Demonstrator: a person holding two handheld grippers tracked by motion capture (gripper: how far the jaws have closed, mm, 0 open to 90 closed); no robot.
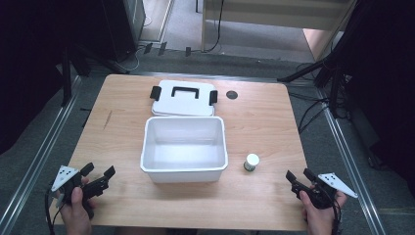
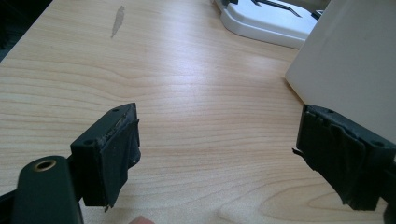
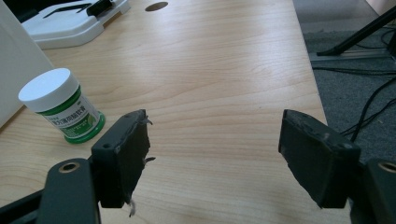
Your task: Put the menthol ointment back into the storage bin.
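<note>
Near the tabletop's (image 1: 254,117) right front, one small jar (image 1: 251,162) stands upright just right of the single white box (image 1: 184,149), ahead and left of the right gripper (image 1: 299,177), the nearer one. One lid (image 1: 183,98) lies behind the box. Both right and left gripper (image 1: 99,172) are spread apart, empty.

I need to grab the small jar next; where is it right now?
In the high view the jar stands upright on the table, just right of the open box and ahead-left of the right gripper, touching neither.
</note>
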